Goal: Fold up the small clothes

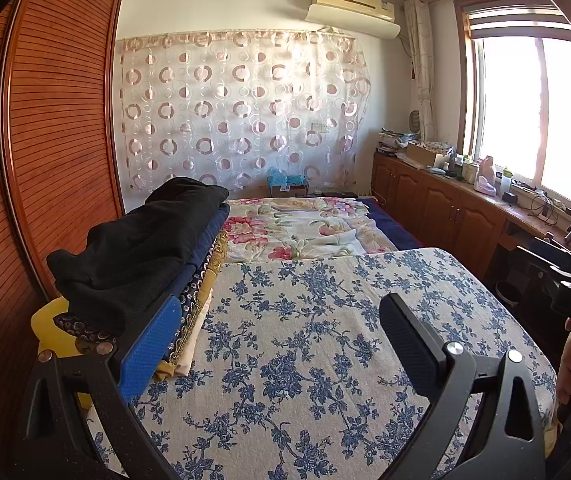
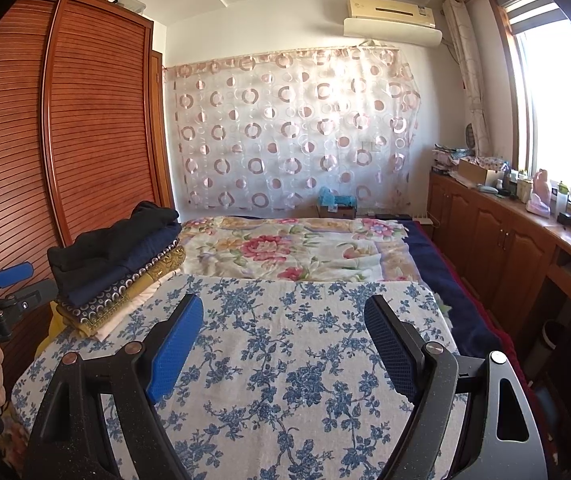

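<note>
Both tongs hang over the blue-flowered cloth [image 2: 285, 360] spread on the near end of the bed, and both stand wide with nothing between their pads. The left tongs [image 1: 281, 344] are over the cloth's left half, their blue left pad just beside the clothes stack [image 1: 137, 256]. The right tongs [image 2: 281, 344] are over the middle of the same cloth, well apart from the stack, with blue mesh pads on both fingers.

The small clothes are already folded and piled at the cloth's left edge, next to the slatted wooden wardrobe [image 2: 85, 140]. In the right wrist view the stack [image 2: 117, 264] shows its layers: a black garment [image 2: 113, 240] on top, a navy one under it, then a dark piece with a dotted border, a mustard-gold piece and a pale one at the bottom. From the left wrist view a yellow thing [image 1: 51, 328] shows under the stack's near corner; what it is I cannot tell.

Beyond the cloth lies a pink-flowered bedspread [image 2: 285, 252], and beyond that a sheer curtain with ring patterns [image 2: 293, 128] hangs on the far wall. To the cloth's right runs a row of wooden cabinets [image 2: 497, 232] under the window, its surface crowded with small items
</note>
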